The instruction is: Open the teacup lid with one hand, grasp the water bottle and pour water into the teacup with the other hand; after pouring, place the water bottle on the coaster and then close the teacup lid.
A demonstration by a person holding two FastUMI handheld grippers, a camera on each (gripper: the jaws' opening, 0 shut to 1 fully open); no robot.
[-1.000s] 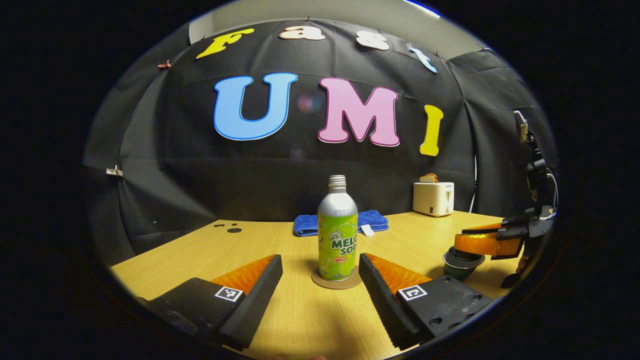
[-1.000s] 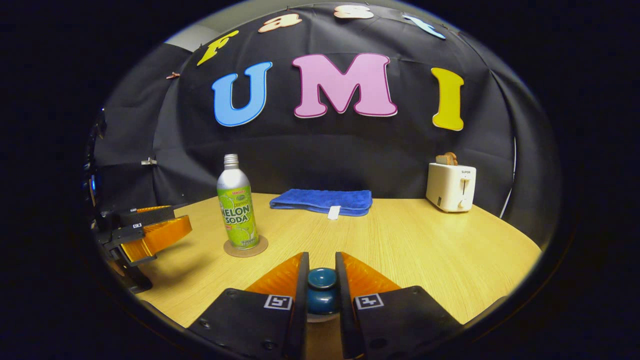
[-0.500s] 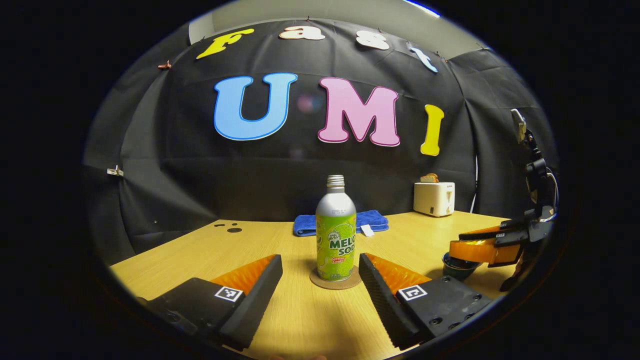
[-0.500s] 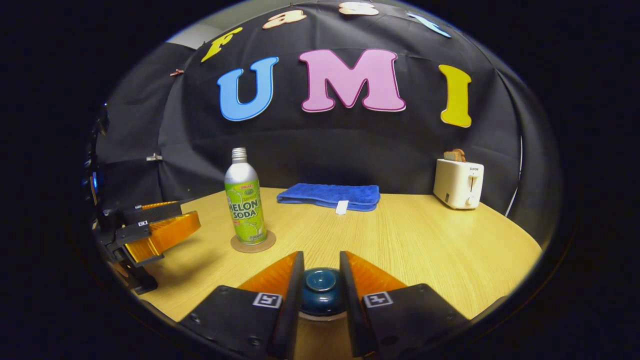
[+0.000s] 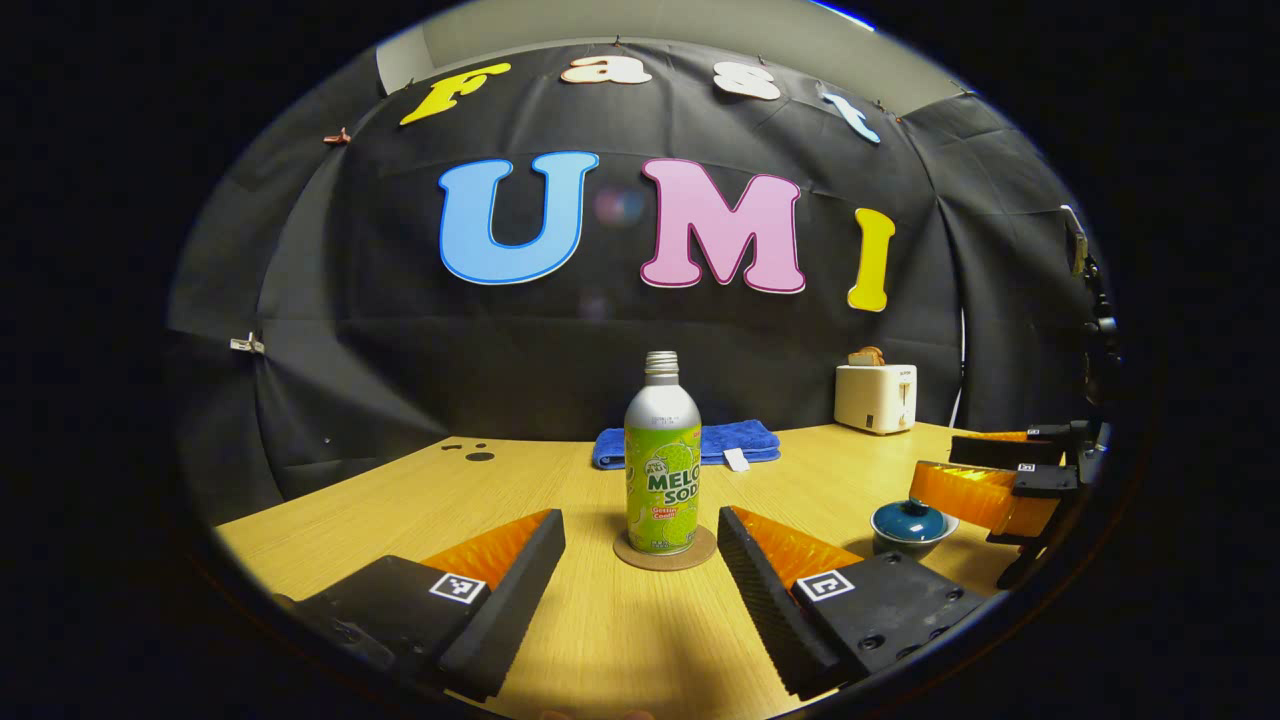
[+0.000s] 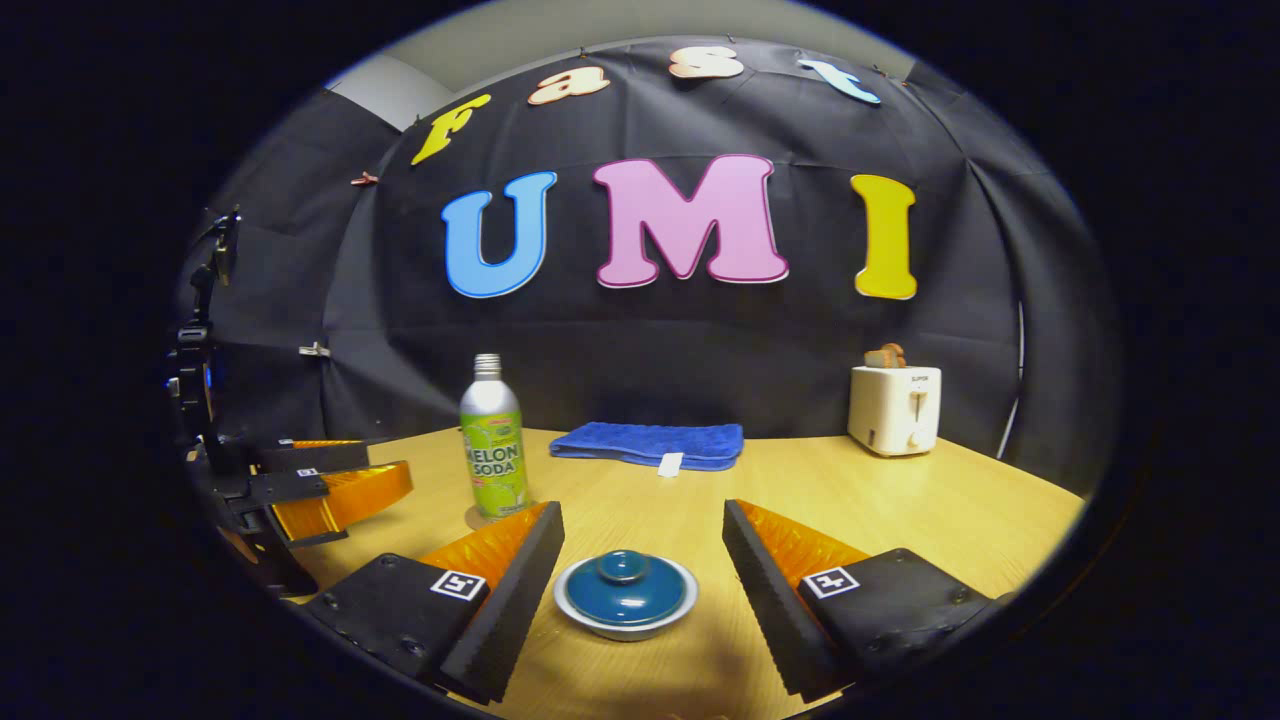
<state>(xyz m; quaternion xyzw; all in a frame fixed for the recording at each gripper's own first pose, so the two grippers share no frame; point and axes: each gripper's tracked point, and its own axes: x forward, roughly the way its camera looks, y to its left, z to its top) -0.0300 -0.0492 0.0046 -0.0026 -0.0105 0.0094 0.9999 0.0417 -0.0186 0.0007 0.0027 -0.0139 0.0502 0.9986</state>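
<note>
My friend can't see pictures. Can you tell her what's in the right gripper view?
A blue lid sits on a teacup on a wooden table, between the open fingers of the right hand-held gripper. Behind it, to the left, a green bottle stands on a round coaster, with the left hand-held gripper beside it. Farther back are a folded blue towel and a white toaster.

- Left hand-held gripper: fingers spread wide; the water bottle on its coaster stands upright in the lane ahead, bare bench before it.
- Right hand-held gripper: fingers wide apart, flanking the lidded teacup without touching.
- Towel and toaster at the rear, well apart.
</note>
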